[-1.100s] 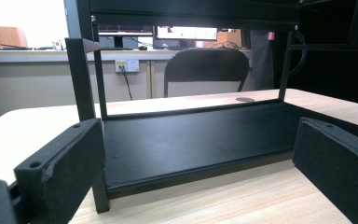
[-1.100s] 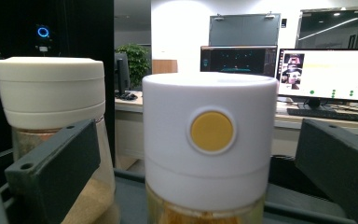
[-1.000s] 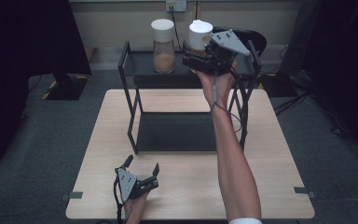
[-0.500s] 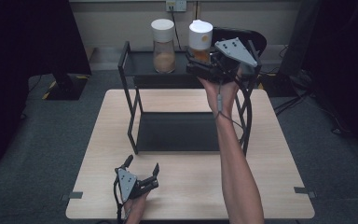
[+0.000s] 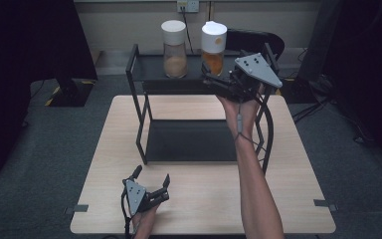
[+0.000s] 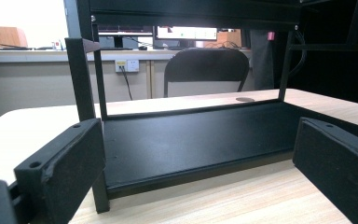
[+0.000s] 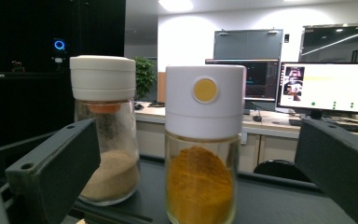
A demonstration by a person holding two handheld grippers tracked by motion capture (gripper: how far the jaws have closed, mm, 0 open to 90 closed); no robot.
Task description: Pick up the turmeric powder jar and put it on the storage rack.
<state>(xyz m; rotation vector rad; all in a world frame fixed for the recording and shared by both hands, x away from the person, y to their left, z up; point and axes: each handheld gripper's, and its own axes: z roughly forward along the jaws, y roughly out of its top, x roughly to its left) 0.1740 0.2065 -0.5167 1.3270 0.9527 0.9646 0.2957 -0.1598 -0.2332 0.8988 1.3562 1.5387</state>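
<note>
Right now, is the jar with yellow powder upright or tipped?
Upright: the yellow-powder jar stands on its base on the top shelf, white lid up.

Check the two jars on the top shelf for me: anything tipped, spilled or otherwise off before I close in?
Nothing stands out. The orange-powder jar and the tan-powder jar both stand upright on the rack's top shelf, lids on, no powder spilled around them. The right hand-held gripper is open facing the orange-powder jar; the left hand-held gripper is open, low over the table.
</note>
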